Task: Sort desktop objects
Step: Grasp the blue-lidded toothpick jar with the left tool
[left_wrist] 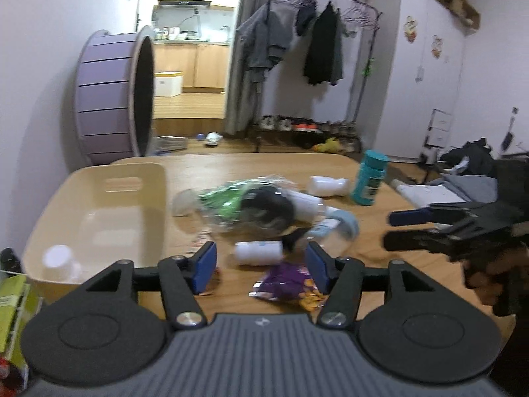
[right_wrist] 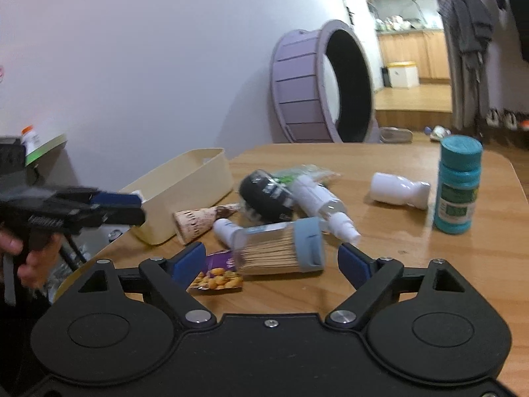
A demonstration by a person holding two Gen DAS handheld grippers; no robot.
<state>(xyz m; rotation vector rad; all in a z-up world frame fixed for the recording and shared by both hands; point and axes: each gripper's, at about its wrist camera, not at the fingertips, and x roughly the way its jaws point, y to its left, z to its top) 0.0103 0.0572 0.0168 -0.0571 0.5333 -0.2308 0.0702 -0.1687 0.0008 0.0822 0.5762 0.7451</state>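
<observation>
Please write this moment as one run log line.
left gripper: open, empty | right gripper: open, empty | beige plastic bin: holds one small white cup

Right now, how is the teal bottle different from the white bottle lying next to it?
The teal bottle stands upright on the table, while the white bottle lies on its side. The teal bottle is teal with a printed label; the white bottle looks plain white, with no label visible. The teal bottle also looks larger than the white bottle. Both sit apart from the central pile, at the far right of the wooden table, outside the beige bin.
</observation>
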